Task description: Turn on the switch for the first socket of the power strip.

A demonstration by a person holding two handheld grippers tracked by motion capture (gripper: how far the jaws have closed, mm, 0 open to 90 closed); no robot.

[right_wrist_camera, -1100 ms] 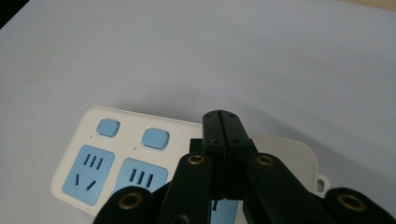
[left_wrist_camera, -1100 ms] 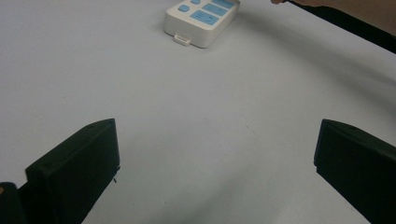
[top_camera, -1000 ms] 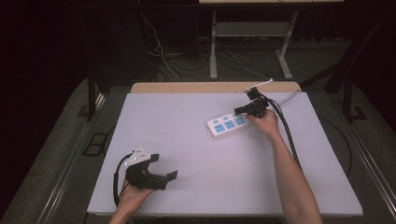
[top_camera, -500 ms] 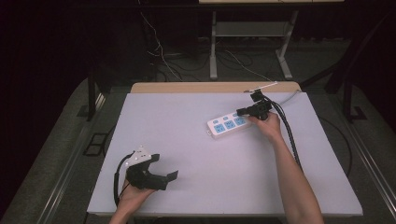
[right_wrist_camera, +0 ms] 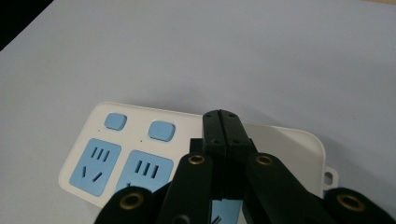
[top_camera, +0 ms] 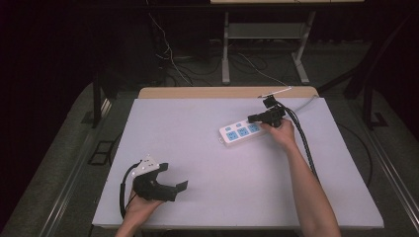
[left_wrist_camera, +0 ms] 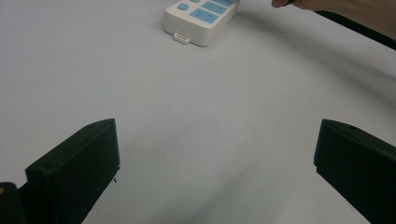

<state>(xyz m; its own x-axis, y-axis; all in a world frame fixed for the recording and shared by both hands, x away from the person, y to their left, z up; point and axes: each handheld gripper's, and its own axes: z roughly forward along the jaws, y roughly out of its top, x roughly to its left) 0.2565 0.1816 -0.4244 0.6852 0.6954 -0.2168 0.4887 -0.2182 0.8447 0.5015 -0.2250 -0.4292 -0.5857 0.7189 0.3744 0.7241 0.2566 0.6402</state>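
At the near edge of the white table [top_camera: 207, 148], the left gripper [top_camera: 174, 190] rested low in the person's left hand [top_camera: 141, 210], its jaws spread wide and empty, apparently waiting its turn. Well apart, toward the far right, the white power strip [top_camera: 240, 132] with blue sockets lay flat at a slant. The right gripper [top_camera: 253, 118], held in the right hand [top_camera: 281, 132], hung over the strip's far end with its jaws pressed together, pinching nothing, probably readied to press a switch or nudge the strip. Cables trailed off the far edge.
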